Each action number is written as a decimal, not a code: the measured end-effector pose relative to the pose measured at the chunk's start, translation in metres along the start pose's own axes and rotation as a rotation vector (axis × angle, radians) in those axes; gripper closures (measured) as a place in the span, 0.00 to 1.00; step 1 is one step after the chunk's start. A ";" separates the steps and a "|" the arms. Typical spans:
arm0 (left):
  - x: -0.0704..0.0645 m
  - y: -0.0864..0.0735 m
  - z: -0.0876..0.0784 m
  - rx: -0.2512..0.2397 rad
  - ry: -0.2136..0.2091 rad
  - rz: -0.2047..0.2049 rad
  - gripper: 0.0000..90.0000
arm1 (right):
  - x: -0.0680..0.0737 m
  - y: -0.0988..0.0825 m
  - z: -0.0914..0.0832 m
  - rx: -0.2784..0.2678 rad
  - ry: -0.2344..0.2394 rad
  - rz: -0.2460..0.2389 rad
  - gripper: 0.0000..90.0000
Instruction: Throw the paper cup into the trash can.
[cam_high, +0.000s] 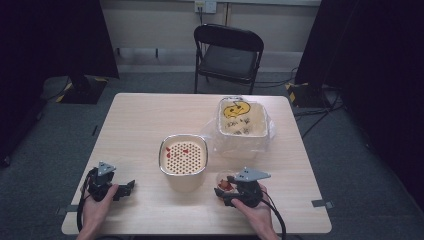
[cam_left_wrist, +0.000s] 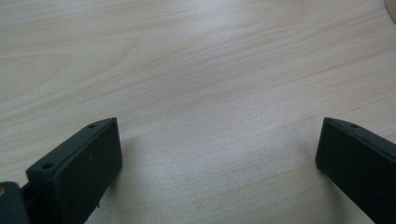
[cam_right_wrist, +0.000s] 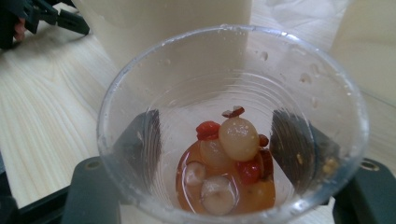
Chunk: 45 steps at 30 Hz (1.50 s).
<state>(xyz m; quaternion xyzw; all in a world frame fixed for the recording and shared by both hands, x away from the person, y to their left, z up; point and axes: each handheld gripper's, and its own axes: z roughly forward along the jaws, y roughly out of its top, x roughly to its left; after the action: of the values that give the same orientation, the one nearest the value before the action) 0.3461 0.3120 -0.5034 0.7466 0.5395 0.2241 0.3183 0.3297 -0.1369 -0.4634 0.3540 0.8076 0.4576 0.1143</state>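
— What colours are in your clear plastic cup (cam_right_wrist: 233, 93)?
— Red berries, pale round fruits and amber liquid. Your cream bin (cam_high: 183, 159) has a red-flecked, hole-dotted insert; the bagged bin (cam_high: 243, 120) holds something yellow. Your table (cam_high: 140, 125) is pale woodgrain.

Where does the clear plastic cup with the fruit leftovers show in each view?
High view: the clear plastic cup stands near the table's front edge, at the right tongs, right of the cream strainer bin.
Left gripper view: not in it.
Right gripper view: the cup is at centre, a jaw on each side.
Shared landmark: the strainer bin, whose cream wall rises behind the cup; also the pale wooden table.
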 end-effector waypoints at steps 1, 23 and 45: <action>0.000 0.000 0.000 0.000 0.000 0.000 0.00 | 0.000 0.002 -0.002 -0.004 0.002 -0.001 0.38; 0.000 0.000 0.000 0.000 0.000 0.000 0.00 | -0.013 0.071 -0.038 -0.182 -0.026 0.004 0.39; 0.000 0.000 0.000 0.000 0.001 -0.001 0.00 | -0.009 0.143 -0.006 -0.360 -0.147 -0.150 0.42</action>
<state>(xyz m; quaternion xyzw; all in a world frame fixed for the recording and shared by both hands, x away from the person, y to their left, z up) 0.3461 0.3119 -0.5034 0.7463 0.5399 0.2242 0.3183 0.3997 -0.0995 -0.3434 0.2993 0.7264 0.5576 0.2682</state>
